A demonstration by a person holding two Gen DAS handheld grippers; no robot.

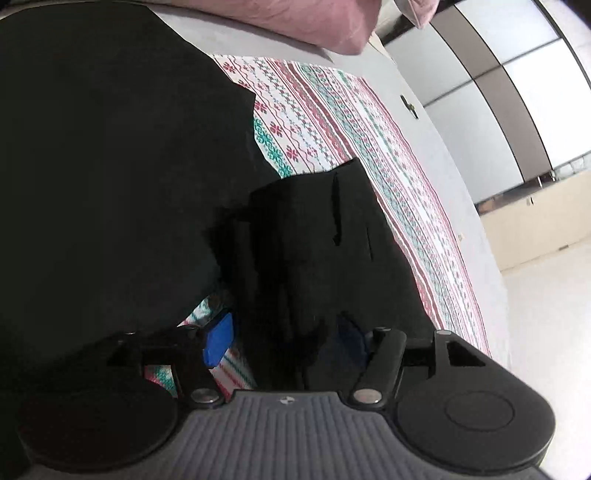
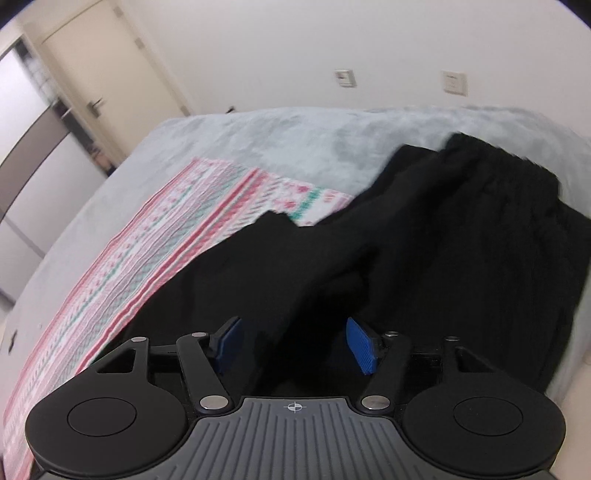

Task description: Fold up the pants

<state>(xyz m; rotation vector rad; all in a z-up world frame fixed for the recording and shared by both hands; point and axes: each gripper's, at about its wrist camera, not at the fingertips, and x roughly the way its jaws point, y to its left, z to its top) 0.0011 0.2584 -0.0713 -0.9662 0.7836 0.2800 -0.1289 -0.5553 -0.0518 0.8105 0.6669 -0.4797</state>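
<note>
Black pants (image 1: 110, 177) lie on a patterned red, green and white cloth (image 1: 332, 122) on a grey bed. In the left wrist view my left gripper (image 1: 284, 341) is open, its blue pads (image 1: 218, 341) wide apart, with a bunched fold of the pants (image 1: 314, 258) between them. In the right wrist view the pants (image 2: 461, 236) spread from the centre to the far right, the gathered waistband (image 2: 502, 166) at the back. My right gripper (image 2: 293, 343) is open just above the black fabric, its blue pads (image 2: 361, 345) apart and holding nothing.
The grey bed cover (image 2: 258, 140) extends around the patterned cloth (image 2: 155, 240). A pink pillow (image 1: 314, 22) lies at the head of the bed. A white wall with switches (image 2: 345, 78) and a door (image 2: 103, 66) stand beyond the bed. The floor (image 1: 546, 295) lies past the bed edge.
</note>
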